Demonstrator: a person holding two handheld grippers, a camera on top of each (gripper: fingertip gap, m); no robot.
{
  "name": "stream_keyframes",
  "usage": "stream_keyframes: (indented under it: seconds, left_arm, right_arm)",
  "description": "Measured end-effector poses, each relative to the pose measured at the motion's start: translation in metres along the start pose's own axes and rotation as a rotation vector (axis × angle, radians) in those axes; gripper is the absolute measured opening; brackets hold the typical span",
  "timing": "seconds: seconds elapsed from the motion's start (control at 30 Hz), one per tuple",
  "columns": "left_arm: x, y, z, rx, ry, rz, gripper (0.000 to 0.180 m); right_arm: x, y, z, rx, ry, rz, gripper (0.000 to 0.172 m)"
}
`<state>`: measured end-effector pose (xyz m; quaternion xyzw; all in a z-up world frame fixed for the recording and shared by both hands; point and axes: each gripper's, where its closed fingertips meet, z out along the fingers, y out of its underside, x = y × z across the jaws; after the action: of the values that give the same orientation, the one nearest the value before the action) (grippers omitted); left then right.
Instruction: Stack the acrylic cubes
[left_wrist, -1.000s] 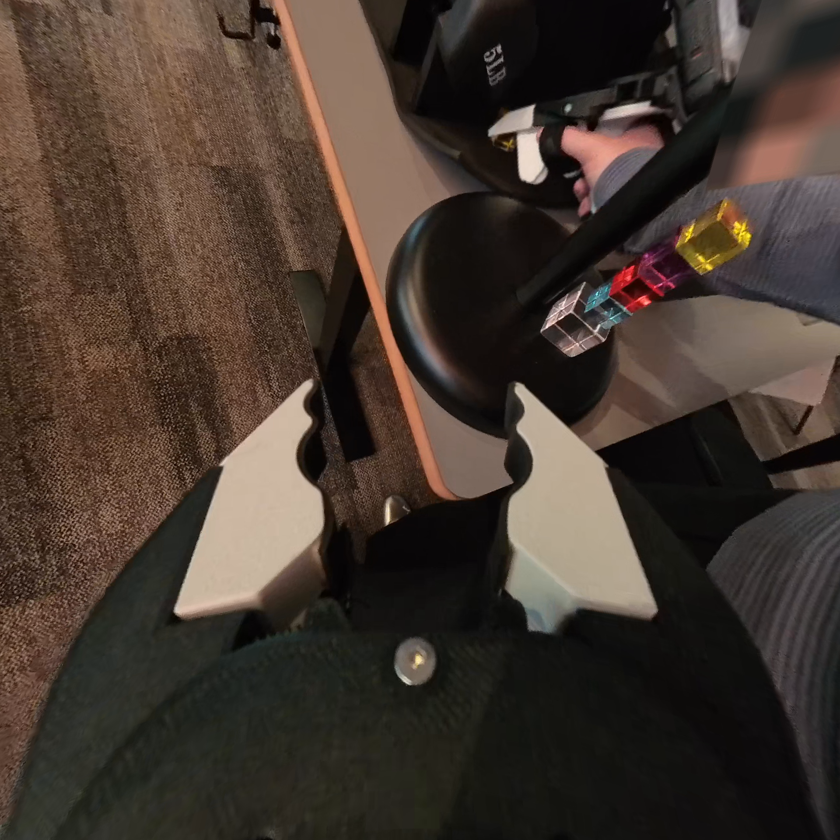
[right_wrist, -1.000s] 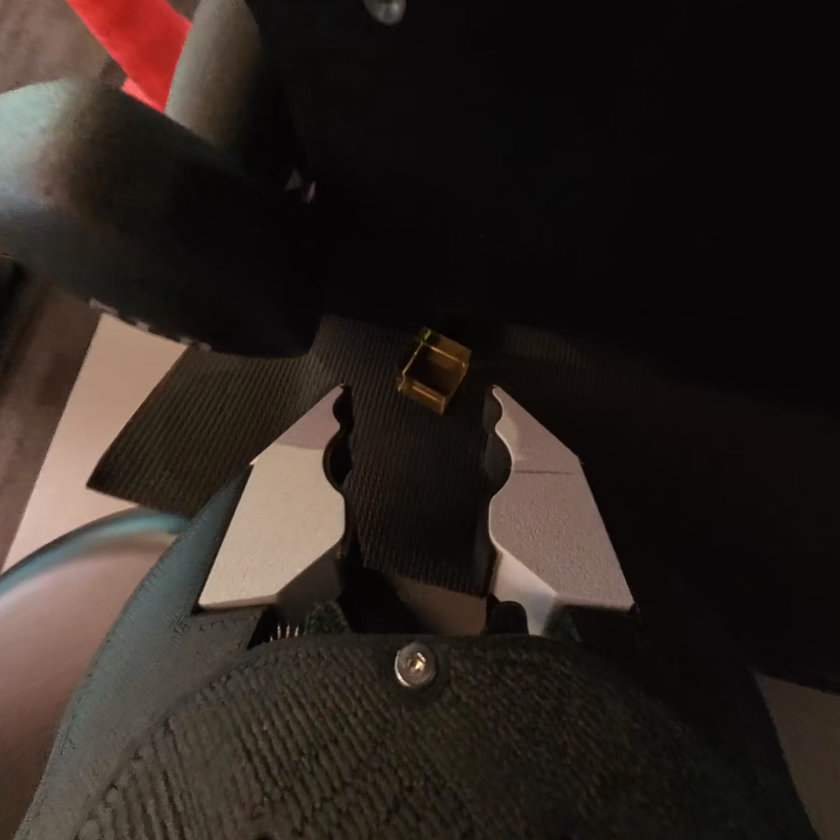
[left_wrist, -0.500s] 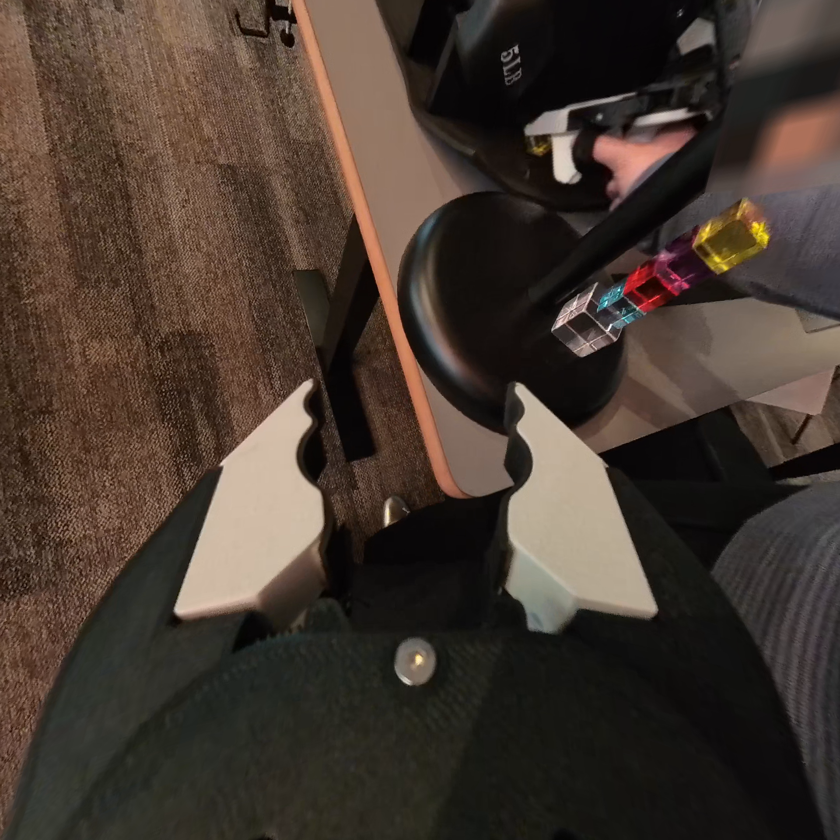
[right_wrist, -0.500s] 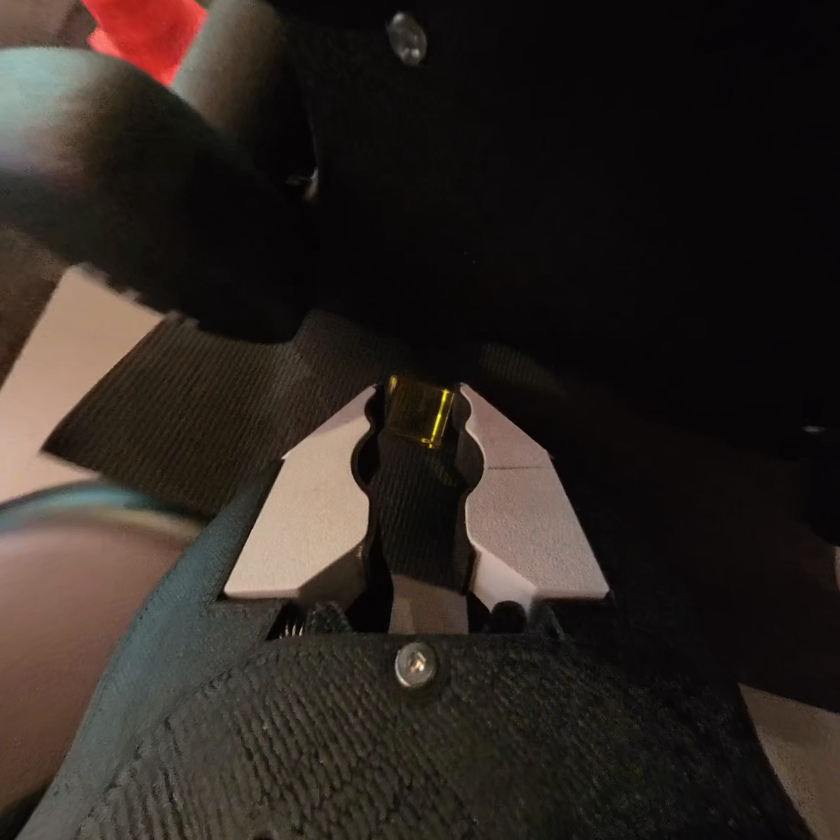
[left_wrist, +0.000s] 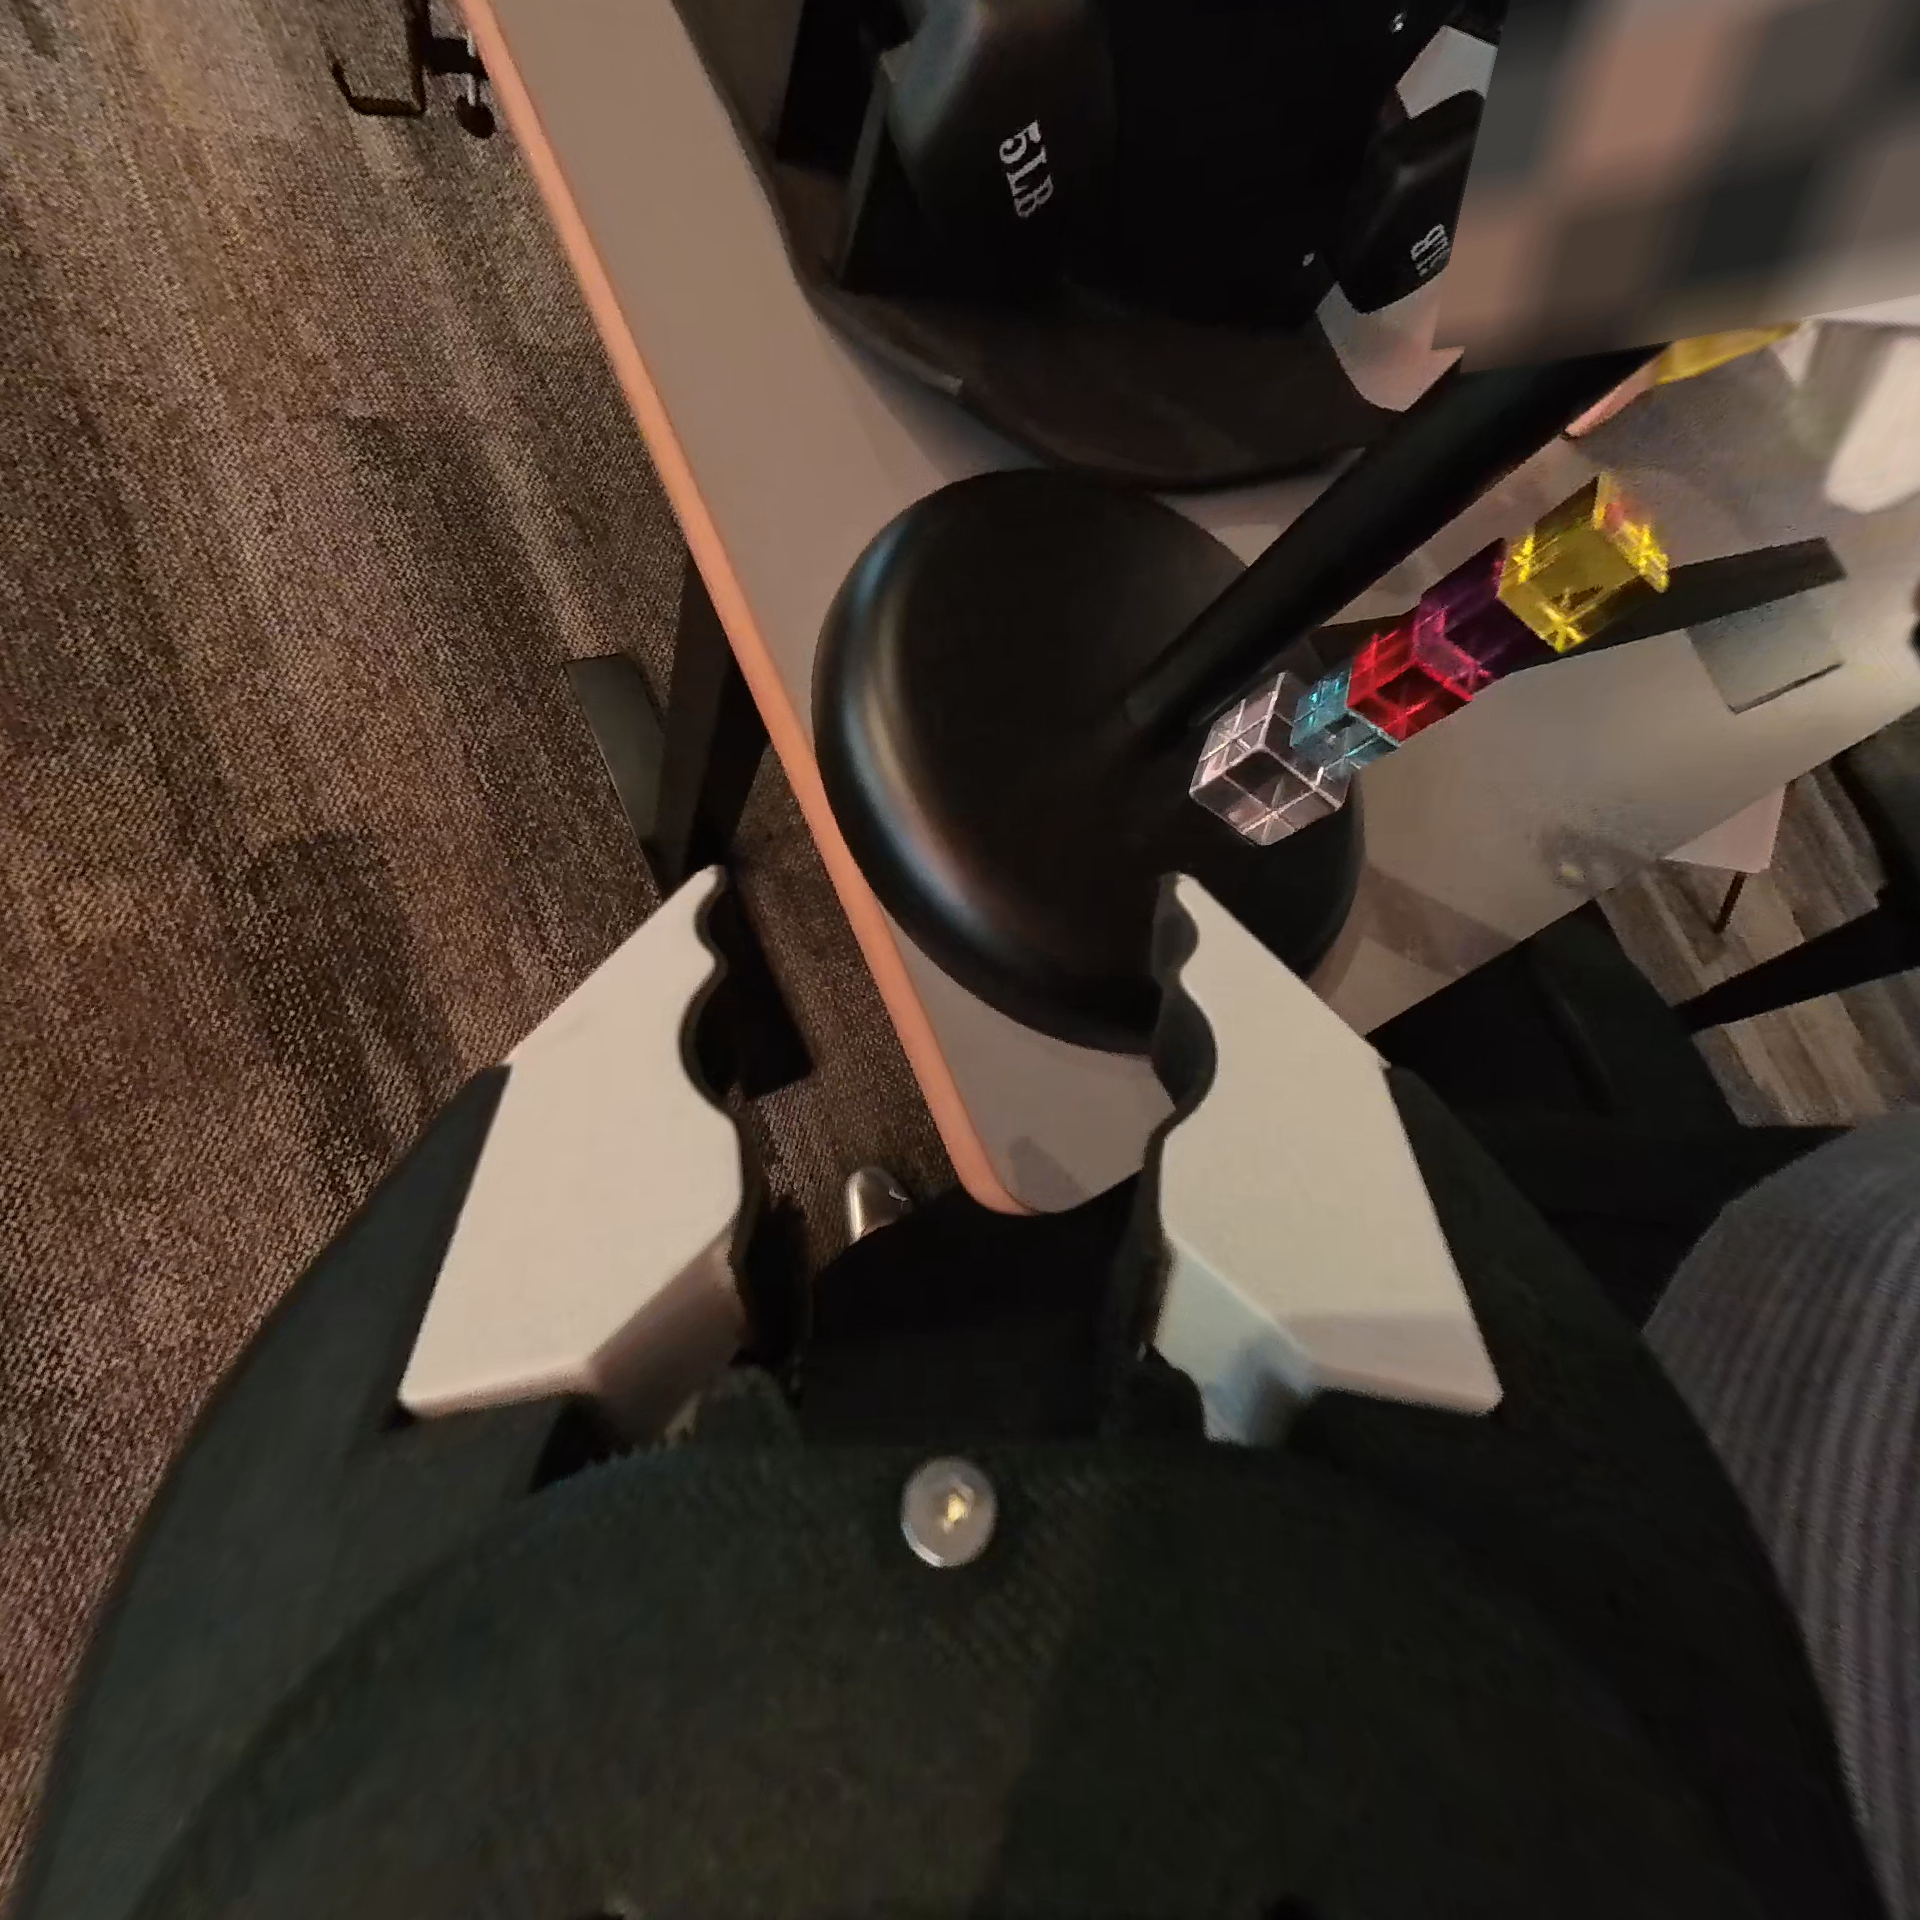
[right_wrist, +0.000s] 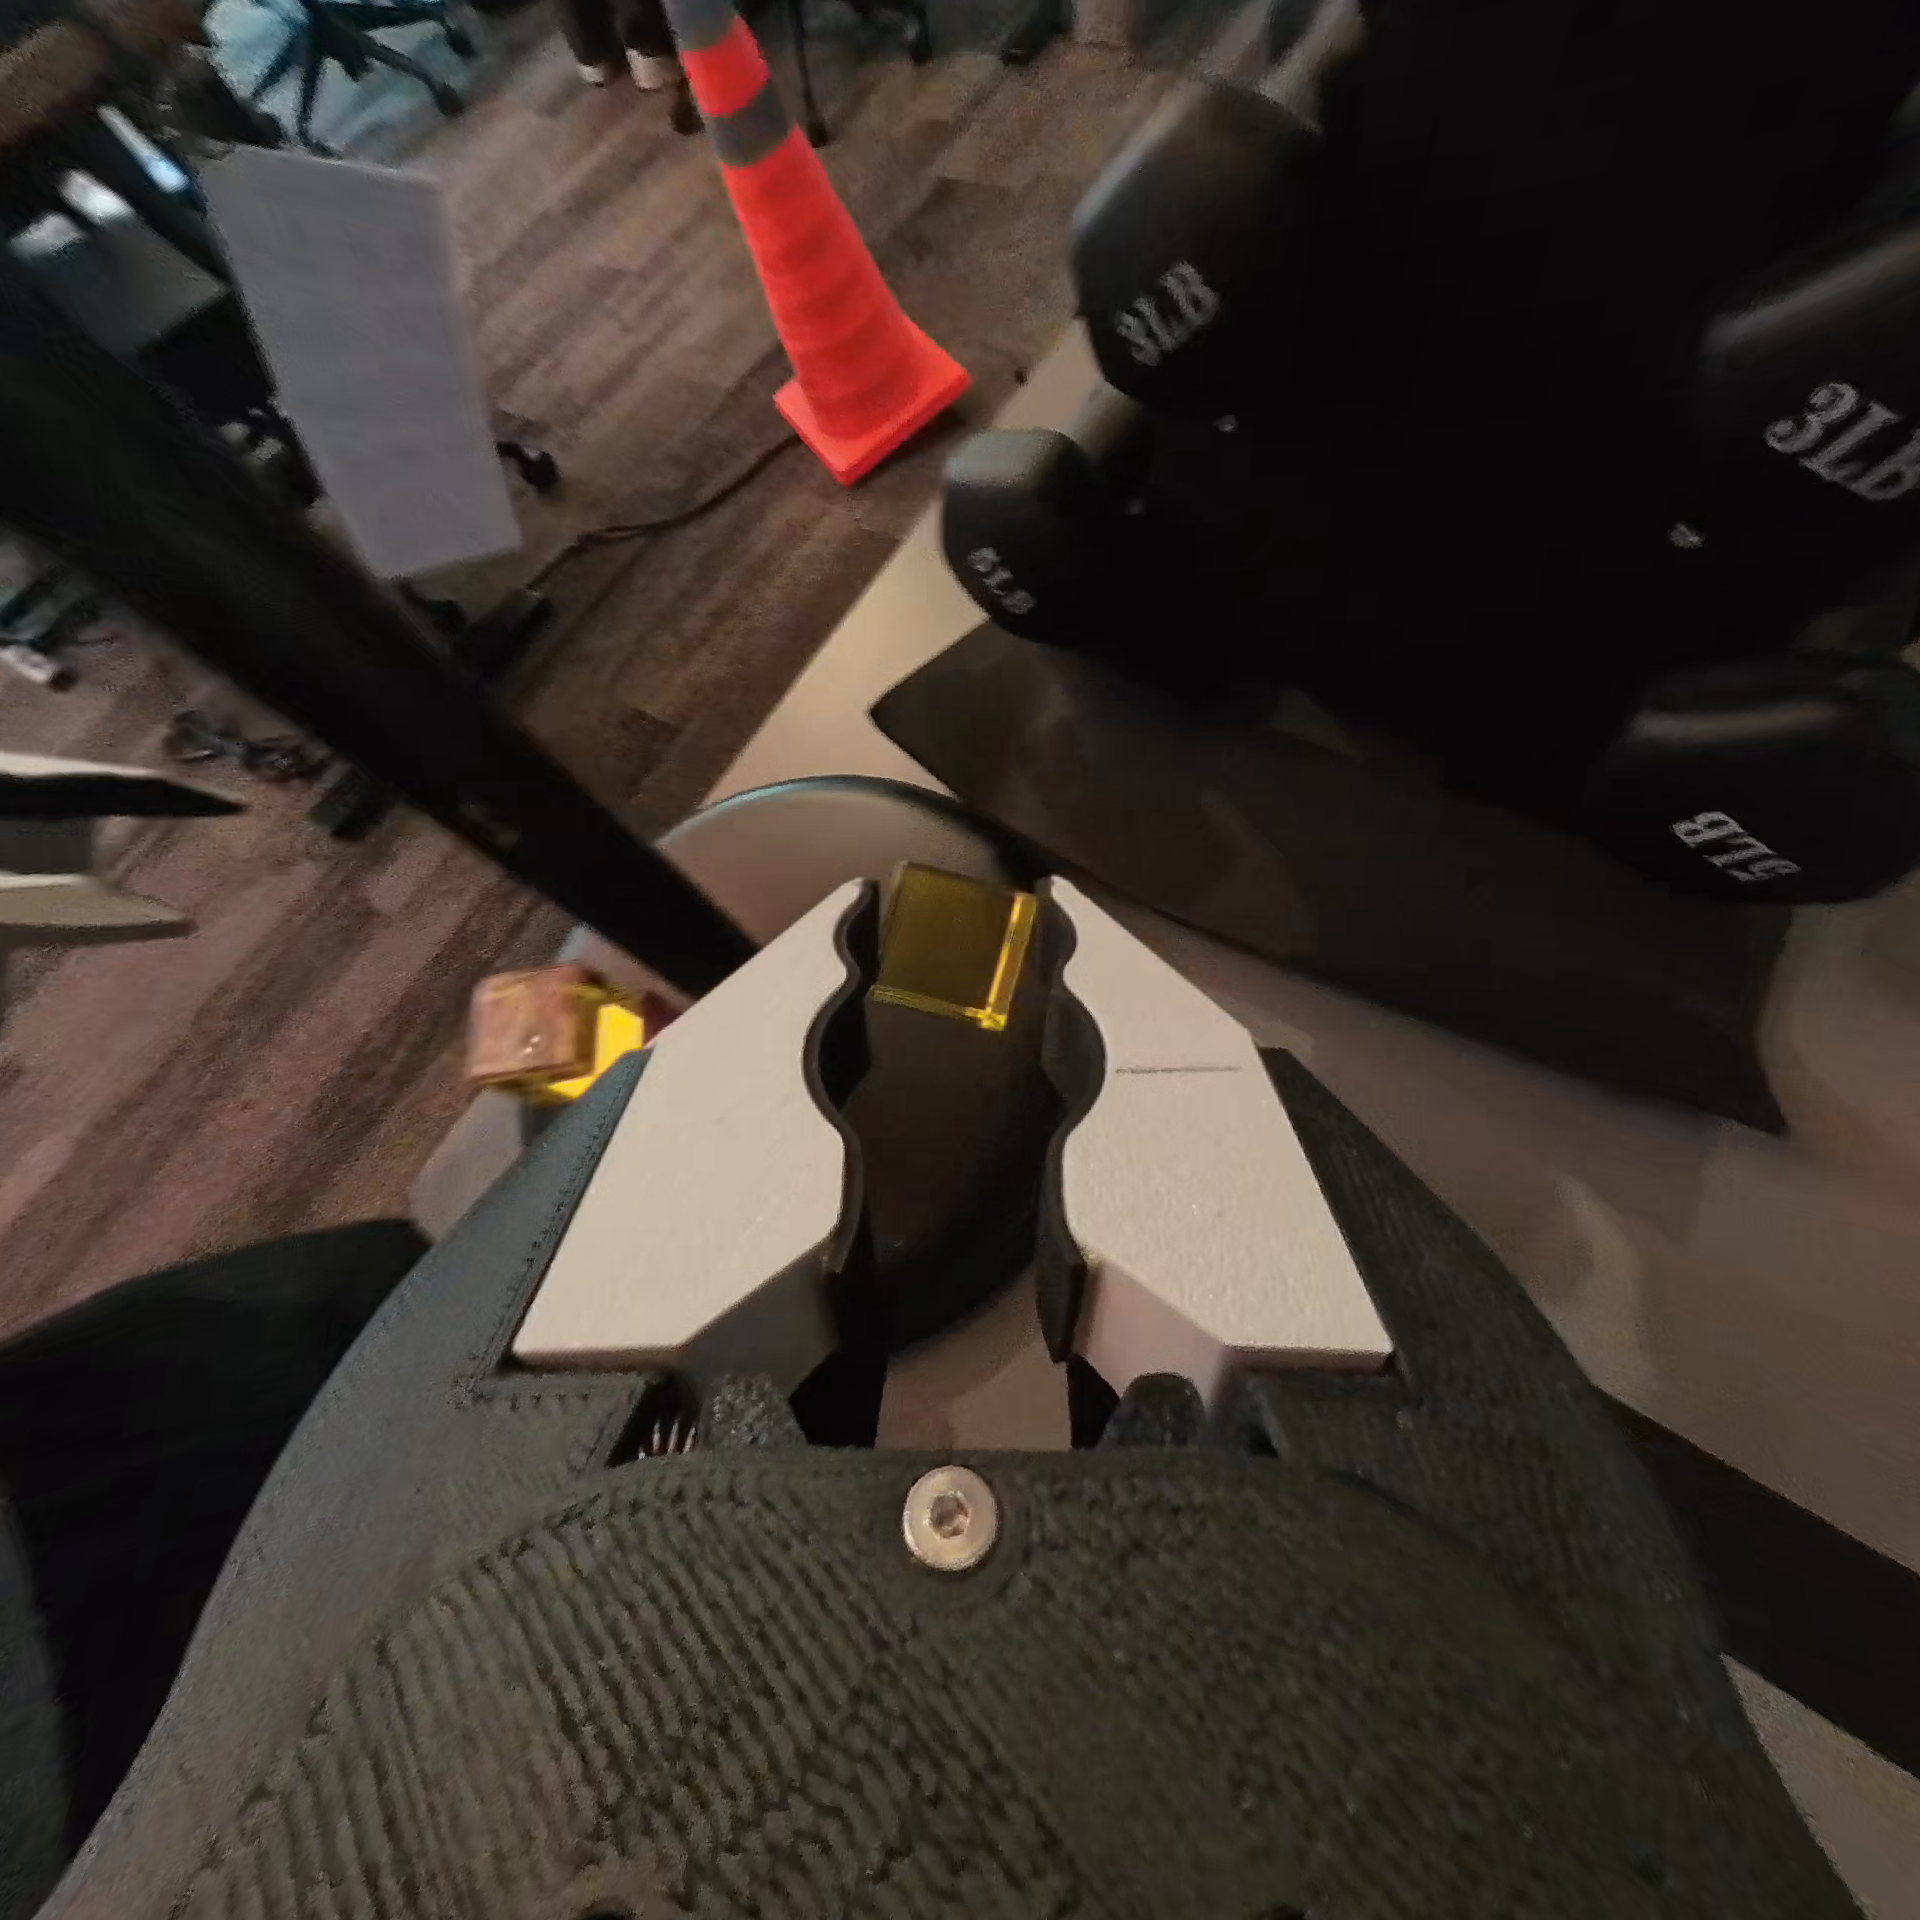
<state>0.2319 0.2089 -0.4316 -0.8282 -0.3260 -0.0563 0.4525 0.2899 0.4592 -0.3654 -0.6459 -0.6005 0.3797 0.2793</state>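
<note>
Right gripper (right_wrist: 954, 940): jaws closed down on a small yellow translucent cube (right_wrist: 951, 951), both pads pressed against its sides, cube sitting right at the fingertips. It's lifted above the grey tabletop (right_wrist: 1558, 1195), over the round black stand base (right_wrist: 810, 842). Pointed roughly level toward the black dumbbells (right_wrist: 1455, 436) on their dark mat (right_wrist: 1195, 800). Black pole (right_wrist: 343, 644) slants across to its left. Just off the left finger, top of another yellow cube (right_wrist: 551, 1029), blurred. Orange traffic cone (right_wrist: 821, 281) on the floor beyond.

Left gripper (left_wrist: 945, 914): jaws wide apart, nothing between them. Held off the table's near corner, tilted down, orange table edge (left_wrist: 790, 790) running between the fingers; left finger over carpet (left_wrist: 260, 623), right finger in front of the black stand base (left_wrist: 997, 727).

Cubes: stack (left_wrist: 1434, 665) beside the pole base, clear (left_wrist: 1262, 774) at the bottom, then teal, red, purple, yellow (left_wrist: 1579, 561) on top. All glossy, see-through, sharp-edged.
</note>
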Motion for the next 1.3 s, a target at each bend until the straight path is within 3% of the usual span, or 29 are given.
stream_keyframes:
  seconds: [0.23,0.43,1.03,1.3]
  left_arm:
    - [0.002,0.003,0.005,-0.01,0.022,0.007,0.079]
    - [0.0,0.007,0.004,-0.017,0.021,0.004,0.078]
    - [-0.003,0.003,0.001,-0.005,0.009,-0.002,0.079]
    - [-0.007,0.011,-0.002,-0.008,-0.002,-0.02,0.079]
  right_arm:
    - [-0.056,-0.004,-0.013,-0.047,-0.112,-0.152,0.028]
    - [-0.077,0.008,-0.013,-0.152,-0.12,-0.22,0.028]
    - [-0.093,0.02,0.004,-0.289,-0.119,-0.317,0.029]
    - [-0.094,0.023,0.007,-0.276,-0.118,-0.317,0.03]
